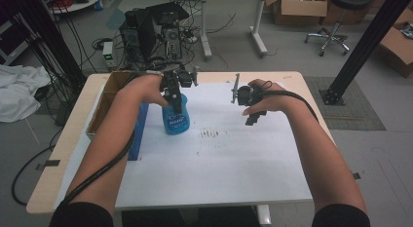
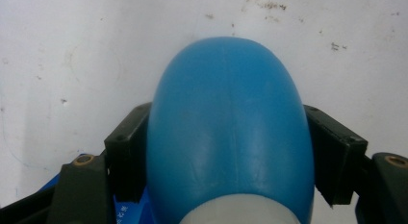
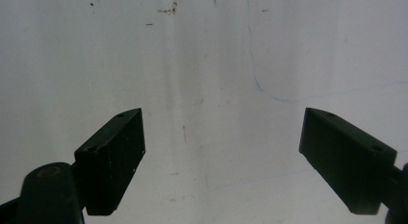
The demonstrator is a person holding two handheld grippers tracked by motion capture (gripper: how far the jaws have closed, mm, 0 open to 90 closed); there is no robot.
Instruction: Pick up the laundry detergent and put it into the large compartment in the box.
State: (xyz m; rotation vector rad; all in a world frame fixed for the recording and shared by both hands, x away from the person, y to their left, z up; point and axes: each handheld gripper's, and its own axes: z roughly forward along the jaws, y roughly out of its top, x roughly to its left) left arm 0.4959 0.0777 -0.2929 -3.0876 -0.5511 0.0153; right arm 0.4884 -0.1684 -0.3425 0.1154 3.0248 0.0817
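Note:
A blue plastic bottle (image 1: 174,119) with white lettering stands upright on the white sheet (image 1: 219,159), left of centre. My left gripper (image 1: 174,98) comes down on its top from above and is shut on it. In the left gripper view the bottle's rounded blue body (image 2: 226,128) bulges between both black jaws, with a white neck at the bottom edge. My right gripper (image 1: 253,115) hovers over the sheet to the right of the bottle, apart from it. Its jaws stand wide apart in the right gripper view, and its midpoint (image 3: 221,161) has only stained white sheet behind it.
An open cardboard box (image 1: 104,103) lies along the table's left side, with a blue panel (image 1: 139,134) beside it. Small dark marks (image 1: 209,134) dot the sheet's middle. Behind the table are a computer tower (image 1: 146,32), cables, and a black post (image 1: 363,47).

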